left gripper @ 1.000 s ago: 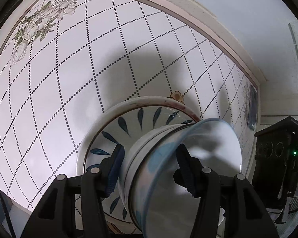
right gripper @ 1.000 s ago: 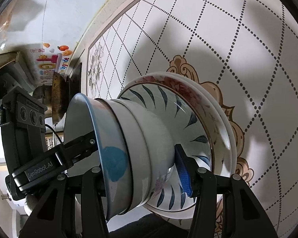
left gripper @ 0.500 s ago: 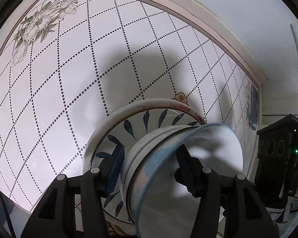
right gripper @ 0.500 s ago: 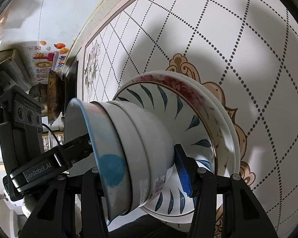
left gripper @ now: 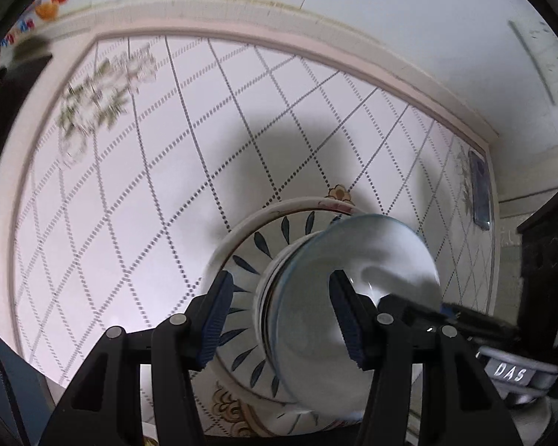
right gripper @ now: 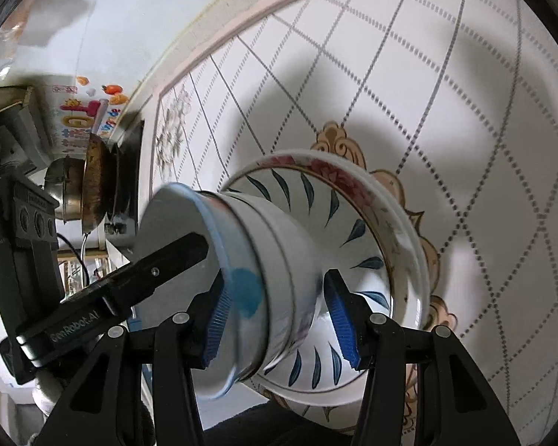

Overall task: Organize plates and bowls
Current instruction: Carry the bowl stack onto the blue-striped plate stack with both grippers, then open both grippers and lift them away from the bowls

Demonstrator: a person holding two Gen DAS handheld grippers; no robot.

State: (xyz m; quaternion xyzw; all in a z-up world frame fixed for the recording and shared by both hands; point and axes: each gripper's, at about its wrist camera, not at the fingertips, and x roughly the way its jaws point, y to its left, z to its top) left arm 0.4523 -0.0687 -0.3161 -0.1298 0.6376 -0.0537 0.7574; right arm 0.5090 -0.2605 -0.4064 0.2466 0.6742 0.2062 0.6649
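Note:
A stack of nested bowls [right gripper: 264, 278] with a blue-rimmed bowl [left gripper: 353, 297] on top sits in a blue-leaf plate [right gripper: 338, 223], which rests on a red-flower plate [right gripper: 349, 178] on the tablecloth. My left gripper [left gripper: 279, 319] straddles the rim of the top bowl, one finger inside it, jaws apart. My right gripper [right gripper: 279, 316] straddles the bowl stack from the opposite side, jaws apart with gaps to the bowls. The left gripper also shows in the right wrist view [right gripper: 130, 282].
A white tablecloth with a dotted diamond grid [left gripper: 167, 186] covers the table; its pink border [left gripper: 316, 33] runs near the wall. A metal pot [right gripper: 82, 193] stands on a stove at the table's far end. A dark device [left gripper: 543, 278] is at the right.
Both grippers have drawn back a little from the bowls and turned, so the stack looks smaller. The jaws now stand wider around the bowls. The bowls stay on the plates.

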